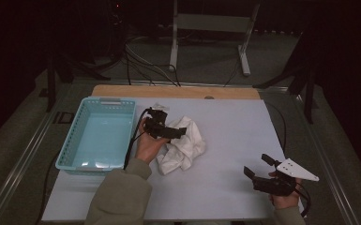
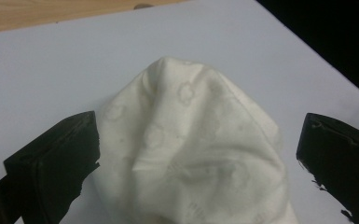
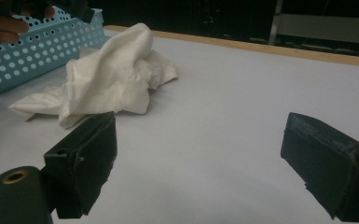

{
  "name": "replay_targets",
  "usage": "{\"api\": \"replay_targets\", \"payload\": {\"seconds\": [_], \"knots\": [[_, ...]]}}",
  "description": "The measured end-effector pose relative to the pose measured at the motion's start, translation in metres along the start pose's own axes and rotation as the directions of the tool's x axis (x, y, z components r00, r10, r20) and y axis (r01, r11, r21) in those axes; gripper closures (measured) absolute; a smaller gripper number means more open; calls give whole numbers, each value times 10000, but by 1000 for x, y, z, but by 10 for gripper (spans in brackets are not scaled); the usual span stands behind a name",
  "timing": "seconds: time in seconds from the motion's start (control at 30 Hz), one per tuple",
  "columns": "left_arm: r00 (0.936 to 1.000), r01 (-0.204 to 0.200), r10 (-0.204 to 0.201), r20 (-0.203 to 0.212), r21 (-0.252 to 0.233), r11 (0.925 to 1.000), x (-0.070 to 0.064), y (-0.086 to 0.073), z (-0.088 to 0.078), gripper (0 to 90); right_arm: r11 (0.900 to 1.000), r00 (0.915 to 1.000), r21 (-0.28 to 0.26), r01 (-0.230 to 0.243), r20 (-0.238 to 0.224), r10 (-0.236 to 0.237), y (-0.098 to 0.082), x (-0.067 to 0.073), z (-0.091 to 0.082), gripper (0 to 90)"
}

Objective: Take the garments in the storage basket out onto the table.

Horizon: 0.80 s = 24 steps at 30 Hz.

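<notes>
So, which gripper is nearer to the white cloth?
Left. The left gripper hangs right over the white cloth with its jaws open on either side of the bunched top. The right gripper is open too, far off near the table's front right.

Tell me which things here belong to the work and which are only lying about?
Part of the work:
white cloth
left hand-held gripper, open over the cloth
turquoise basket

Only there:
right hand-held gripper, open, away from the cloth
metal stand behind the table

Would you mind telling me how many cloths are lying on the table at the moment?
1. A crumpled white cloth lies on the table, just right of the light blue basket, between the open jaws of the left gripper. Its folds could hide another piece.
</notes>
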<state>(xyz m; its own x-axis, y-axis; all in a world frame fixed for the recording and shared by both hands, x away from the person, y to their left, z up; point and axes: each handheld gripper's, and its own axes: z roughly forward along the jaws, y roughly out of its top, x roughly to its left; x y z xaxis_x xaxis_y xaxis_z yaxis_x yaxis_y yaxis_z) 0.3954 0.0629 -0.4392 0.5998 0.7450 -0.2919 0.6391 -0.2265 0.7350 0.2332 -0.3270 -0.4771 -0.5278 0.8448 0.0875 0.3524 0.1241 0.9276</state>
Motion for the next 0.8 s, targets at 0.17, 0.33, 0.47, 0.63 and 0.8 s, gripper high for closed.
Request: {"api": "replay_targets", "payload": {"seconds": [0.17,0.33,0.47,0.63,0.8], "knots": [[10000,-3,3,3,-228,9997,1,1,-5,0,10000,10000,-1,-6,1,6,0,0,0,109],[10000,14,-17,-45,-456,9990,3,3,-12,0,10000,10000,-1,-5,0,5,0,0,0,109],[9999,88,-94,-78,-664,9978,5,4,-17,0,10000,10000,-3,-25,9,25,0,0,0,109],[9996,167,-186,-202,-874,9960,10,6,-27,0,10000,10000,1,-35,6,35,0,0,0,109],[9993,171,-202,-306,-989,9950,14,7,-38,0,10000,10000,-2,-43,11,43,0,-1,0,109]]}}
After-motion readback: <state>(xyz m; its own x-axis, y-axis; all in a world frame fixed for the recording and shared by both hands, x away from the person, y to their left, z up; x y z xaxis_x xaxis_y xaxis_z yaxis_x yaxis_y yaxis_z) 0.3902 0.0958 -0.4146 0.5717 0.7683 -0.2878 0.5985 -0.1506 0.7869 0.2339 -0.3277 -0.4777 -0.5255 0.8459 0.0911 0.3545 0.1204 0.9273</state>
